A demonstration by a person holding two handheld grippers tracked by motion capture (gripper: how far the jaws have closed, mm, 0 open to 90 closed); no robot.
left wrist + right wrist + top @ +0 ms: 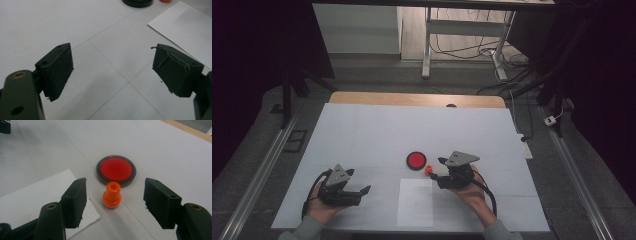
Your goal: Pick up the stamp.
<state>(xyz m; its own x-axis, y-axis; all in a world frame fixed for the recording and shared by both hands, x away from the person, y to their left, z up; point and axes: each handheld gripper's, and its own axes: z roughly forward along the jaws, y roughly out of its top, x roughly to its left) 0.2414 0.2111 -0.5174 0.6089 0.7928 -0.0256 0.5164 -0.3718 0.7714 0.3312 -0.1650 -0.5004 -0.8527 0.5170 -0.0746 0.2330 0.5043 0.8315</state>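
Nothing gripped yet: my right claw (115, 202) gapes wide around the stamp (112, 195) beside the pad (116, 170), left claw (112, 72) wide, idle.

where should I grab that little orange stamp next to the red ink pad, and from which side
Probably grip the orange stamp across its narrow upper neck, above the wider base. It stands upright just in front of the red ink pad, so come from the near side, where the open right gripper already lines up.
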